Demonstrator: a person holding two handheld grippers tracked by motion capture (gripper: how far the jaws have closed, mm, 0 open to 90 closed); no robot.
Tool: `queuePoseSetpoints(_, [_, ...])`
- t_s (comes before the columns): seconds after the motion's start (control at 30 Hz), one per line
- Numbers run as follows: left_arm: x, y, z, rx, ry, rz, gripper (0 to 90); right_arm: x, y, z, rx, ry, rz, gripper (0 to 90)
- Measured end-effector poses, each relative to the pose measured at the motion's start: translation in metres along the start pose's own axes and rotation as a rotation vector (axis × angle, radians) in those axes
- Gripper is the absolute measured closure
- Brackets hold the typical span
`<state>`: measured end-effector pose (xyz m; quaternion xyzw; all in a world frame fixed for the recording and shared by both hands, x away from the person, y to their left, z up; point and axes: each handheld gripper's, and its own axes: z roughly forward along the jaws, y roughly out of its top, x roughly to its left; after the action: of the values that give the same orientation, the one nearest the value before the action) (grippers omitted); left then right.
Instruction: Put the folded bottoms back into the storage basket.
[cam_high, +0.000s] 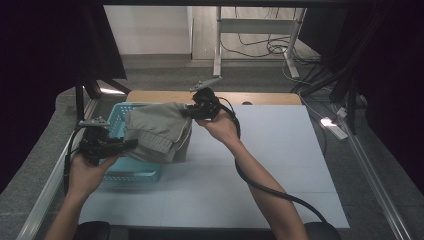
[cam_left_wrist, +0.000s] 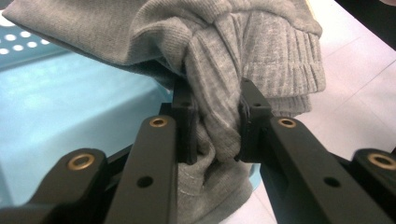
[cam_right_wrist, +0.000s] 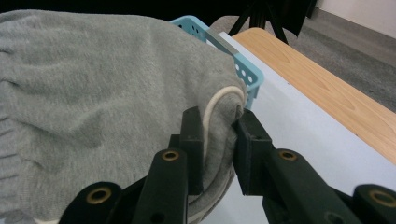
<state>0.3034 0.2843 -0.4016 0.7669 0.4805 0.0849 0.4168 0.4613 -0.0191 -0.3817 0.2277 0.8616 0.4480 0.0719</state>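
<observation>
Grey knit garment (cam_high: 159, 131) held by both claws above the light-blue basket (cam_high: 131, 170).
High view: left claw (cam_high: 131, 144) grips the garment's near-left edge, right claw (cam_high: 189, 112) its far-right edge; garment hangs over the basket on the white surface (cam_high: 260, 165); left gripper view: jaws closed onto bunched fabric beside a ribbed cuff (cam_left_wrist: 285, 60), basket floor to the left; right gripper view: jaws pinch a folded edge with a white cord (cam_right_wrist: 219, 100); wooden strip (cam_right_wrist: 322, 88) along the surface's edge.
</observation>
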Motion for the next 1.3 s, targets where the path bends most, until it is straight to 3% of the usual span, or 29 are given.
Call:
queuePoseSetpoints(0.8, [0.05, -0.029, -0.026, -0.01, 0.083, -0.087, 73.2, 0.021, 0.018, 0.06, 0.011, 0.041, -0.011, 74.9])
queuePoseSetpoints(1.3, [0.071, -0.04, -0.032, 0.013, 0.142, -0.11, 73.2, 0.028, 0.021, 0.092, 0.03, 0.052, -0.013, 74.8])
